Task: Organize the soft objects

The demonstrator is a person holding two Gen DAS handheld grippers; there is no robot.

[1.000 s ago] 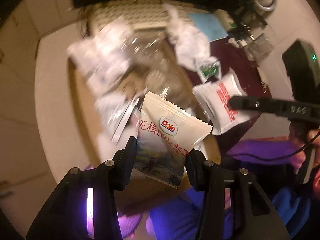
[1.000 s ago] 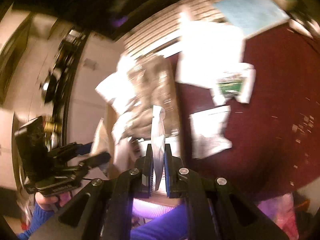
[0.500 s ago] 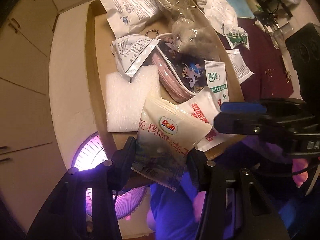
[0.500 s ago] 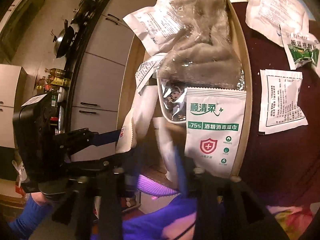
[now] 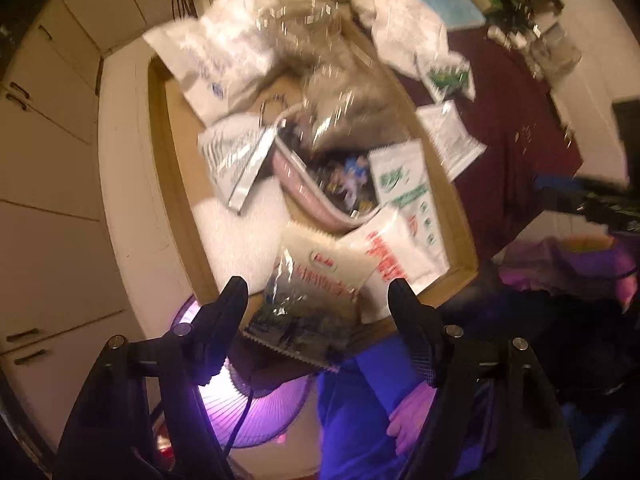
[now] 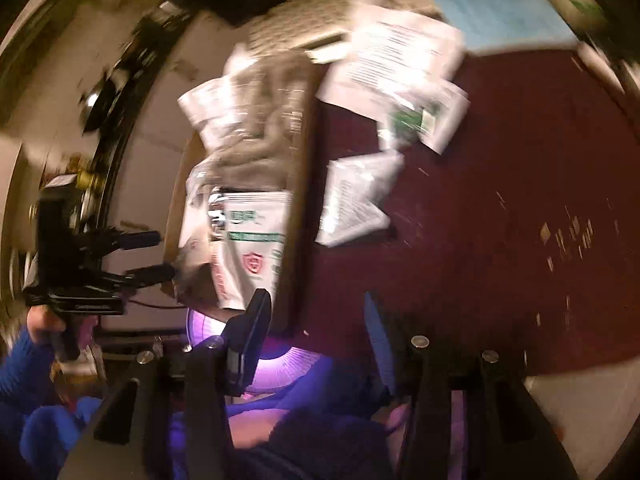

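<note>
Left claw point(image 5: 318, 290) is opening, clear of the snack packet point(image 5: 310, 300), whose long axis tilts down-left; right claw point(image 6: 314, 308) is opening, empty.

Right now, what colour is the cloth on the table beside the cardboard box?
Dark maroon cloth, clearest in the right wrist view.

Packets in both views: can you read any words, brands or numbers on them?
No text reads for certain; both views are motion-blurred.
Snack packet: red oval logo, red characters, blurred.
White sachet: red print, blurred.
Green-printed sachet: red shield sign, words unreadable.
Small green packet: too small.
</note>
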